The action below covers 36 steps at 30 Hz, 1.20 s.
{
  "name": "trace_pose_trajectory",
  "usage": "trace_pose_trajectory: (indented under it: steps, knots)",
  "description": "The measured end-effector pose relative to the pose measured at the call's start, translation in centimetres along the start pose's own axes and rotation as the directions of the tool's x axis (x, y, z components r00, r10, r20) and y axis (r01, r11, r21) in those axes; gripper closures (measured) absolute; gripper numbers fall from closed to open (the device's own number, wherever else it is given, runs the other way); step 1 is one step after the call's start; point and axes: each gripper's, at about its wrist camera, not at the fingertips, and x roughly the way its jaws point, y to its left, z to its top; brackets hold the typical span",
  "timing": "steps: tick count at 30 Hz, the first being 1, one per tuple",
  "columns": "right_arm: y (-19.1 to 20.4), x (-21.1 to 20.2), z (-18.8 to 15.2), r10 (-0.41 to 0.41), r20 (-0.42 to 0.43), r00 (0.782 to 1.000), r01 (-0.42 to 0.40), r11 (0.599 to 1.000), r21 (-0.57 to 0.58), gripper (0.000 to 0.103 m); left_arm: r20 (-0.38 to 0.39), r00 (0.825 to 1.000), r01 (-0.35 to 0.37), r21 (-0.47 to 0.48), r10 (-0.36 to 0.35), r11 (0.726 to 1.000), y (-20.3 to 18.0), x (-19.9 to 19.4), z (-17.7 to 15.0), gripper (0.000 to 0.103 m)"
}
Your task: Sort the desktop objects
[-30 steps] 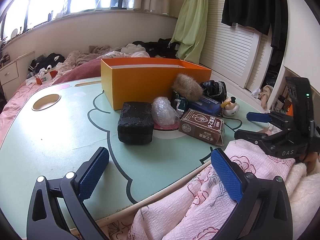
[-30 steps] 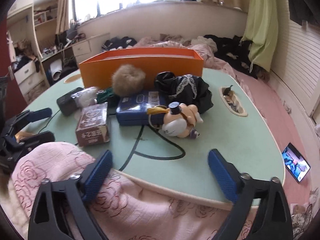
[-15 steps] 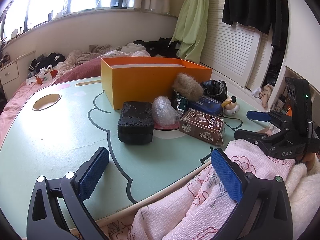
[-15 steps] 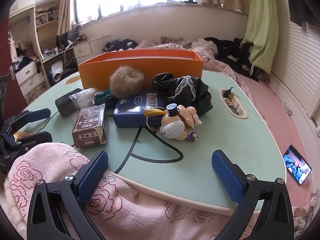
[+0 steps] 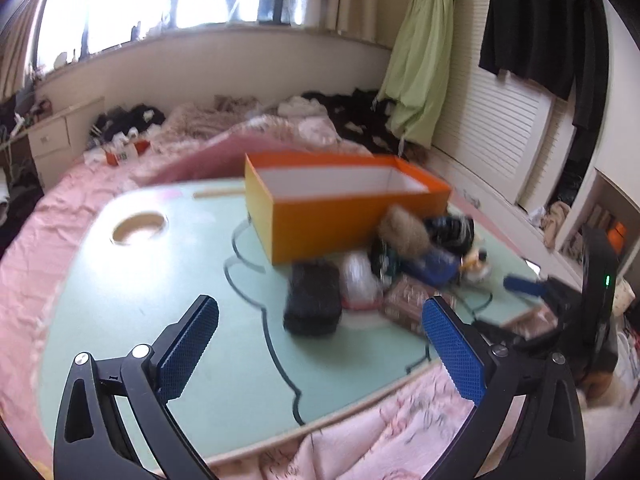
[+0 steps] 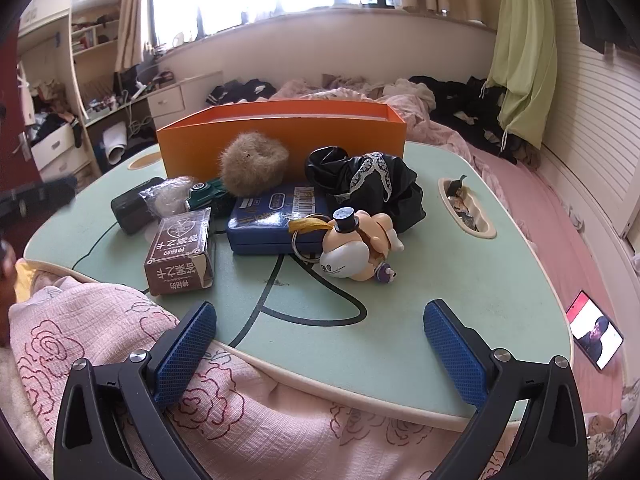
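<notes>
**Clutter in front of an orange box on a pale green lap table**

Grippers first, nearest the cameras: the right gripper (image 6: pixel 320 340) hangs over the near edge of the table (image 6: pixel 460 296) with its blue-padded jaws spread wide and nothing between them. The left gripper (image 5: pixel 320 344) is spread wide and empty too; its view is blurred.

The landmark is the orange box (image 6: pixel 280 132), a long open-topped carton with white inner walls, standing on the far half of the table. Everything below lies in front of it.

Nearest is a brown carton (image 6: pixel 180 252) printed with white characters, one corner torn. Just right of it lies a cartoon figure keychain (image 6: pixel 356 248) with a small black top hat and a metal ring. Behind both sits a flat blue tin (image 6: pixel 272 220) bearing a barcode label. Further back, left to right: a black case (image 6: pixel 128 208), a crumpled clear plastic bundle (image 6: pixel 168 196), a green toy car (image 6: pixel 208 192), a tan fur pom-pom (image 6: pixel 252 164) touching the box wall, and black lace-trimmed fabric (image 6: pixel 368 180).
</notes>
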Motion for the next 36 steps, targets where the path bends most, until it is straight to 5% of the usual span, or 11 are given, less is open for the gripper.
trace_pose_trajectory:
  steps: [6,11,15,21,33,36]
  knots:
    - [0.1,-0.1,0.1,0.001,0.002,1.0,-0.001,1.0,-0.001,0.0,0.015,0.999,-0.05,0.061,0.049,0.997,-0.9,1.4,6.9,0.002]
    - [0.3,-0.3,0.3,0.002,0.004,1.0,-0.002,1.0,-0.001,0.0,-0.073,0.996,-0.045,0.098,0.052,0.994,-2.2,5.9,10.5,0.002]
    - [0.4,-0.3,0.3,0.002,0.004,1.0,-0.002,1.0,-0.001,0.0,-0.171,0.981,-0.067,0.117,0.086,0.991,-3.2,10.2,11.4,0.002]
    - [0.4,-0.3,0.2,0.002,0.004,1.0,-0.002,1.0,-0.001,0.0,-0.21,0.97,-0.094,0.152,0.125,0.984,-4.6,13.8,11.5,0.002]
    - [0.4,-0.2,0.3,0.002,0.005,1.0,-0.002,1.0,0.0,0.0,-0.29,0.951,-0.066,0.15,0.107,0.986,-5.7,16.7,10.9,0.008]
    - [0.4,-0.2,0.3,0.001,0.006,1.0,-0.001,1.0,0.0,0.0,-0.33,0.943,-0.003,0.114,0.041,0.993,-6.0,17.3,11.6,0.008]
